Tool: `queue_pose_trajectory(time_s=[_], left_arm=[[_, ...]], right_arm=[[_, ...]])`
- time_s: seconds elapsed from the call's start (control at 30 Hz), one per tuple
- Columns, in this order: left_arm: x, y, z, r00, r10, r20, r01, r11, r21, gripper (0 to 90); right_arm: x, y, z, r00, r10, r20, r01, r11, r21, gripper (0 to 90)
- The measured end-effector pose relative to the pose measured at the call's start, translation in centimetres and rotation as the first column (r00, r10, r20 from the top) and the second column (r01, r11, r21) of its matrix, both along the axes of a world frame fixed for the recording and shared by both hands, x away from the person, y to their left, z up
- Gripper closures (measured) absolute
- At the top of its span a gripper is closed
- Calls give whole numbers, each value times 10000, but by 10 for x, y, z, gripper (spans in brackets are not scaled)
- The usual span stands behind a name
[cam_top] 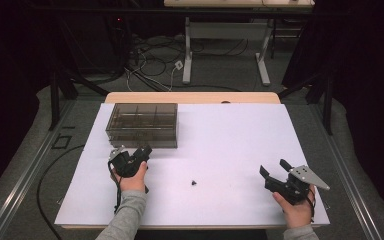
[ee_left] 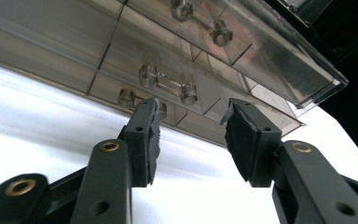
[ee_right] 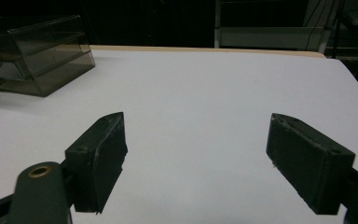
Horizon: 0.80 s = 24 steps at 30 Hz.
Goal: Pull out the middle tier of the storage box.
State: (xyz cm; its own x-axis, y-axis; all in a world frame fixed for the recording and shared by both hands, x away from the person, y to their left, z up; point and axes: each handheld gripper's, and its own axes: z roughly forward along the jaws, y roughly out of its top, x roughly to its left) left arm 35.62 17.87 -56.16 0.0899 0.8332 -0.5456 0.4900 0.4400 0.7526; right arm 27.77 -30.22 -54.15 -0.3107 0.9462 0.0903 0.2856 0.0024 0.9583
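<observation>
A smoky see-through drawer box (cam_top: 142, 125) stands at the back left of the white table (cam_top: 220, 135). My left gripper (cam_top: 142, 153) is right in front of its lower front face, held by a hand. In the left gripper view the gripper (ee_left: 193, 109) is open, its tips just short of the box front (ee_left: 177, 51), and the left pad (ee_left: 149, 135) is next to a clear drawer handle (ee_left: 168, 85). Nothing is between the jaws. My right gripper (cam_top: 273, 166) is wide open over the table's front right, empty (ee_right: 196, 126). The box (ee_right: 37, 51) lies far to its left.
A small dark piece (cam_top: 193, 183) lies on the table between the two hands, near the front. Beyond the table's far wooden edge (cam_top: 192, 97) are cables on the floor and the legs of another table (cam_top: 187, 55).
</observation>
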Motion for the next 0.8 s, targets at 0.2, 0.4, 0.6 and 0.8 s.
queue_pose_trajectory(time_s=[0.2, 0.4, 0.6, 0.8], left_arm=[[-4, 8, 4, 9997, -53, 251, 47, 9997, 231, 498], [-7, 16, 5, 9977, 10, 671, -48, 9983, 575, 416], [-9, 23, 9, 9972, -79, 749, 28, 9977, 680, 366], [-11, 31, 15, 9975, -175, 691, 117, 9965, 829, 360]], right_arm=[[0, 0, 0, 10000, 9, 32, -9, 10000, 9, 196], [0, 0, 0, 10000, -3, -3, 3, 10000, -27, 196], [0, 1, 0, 10000, -7, -5, 7, 10000, -17, 196], [0, 1, 0, 10000, 5, -17, -5, 10000, -11, 196]])
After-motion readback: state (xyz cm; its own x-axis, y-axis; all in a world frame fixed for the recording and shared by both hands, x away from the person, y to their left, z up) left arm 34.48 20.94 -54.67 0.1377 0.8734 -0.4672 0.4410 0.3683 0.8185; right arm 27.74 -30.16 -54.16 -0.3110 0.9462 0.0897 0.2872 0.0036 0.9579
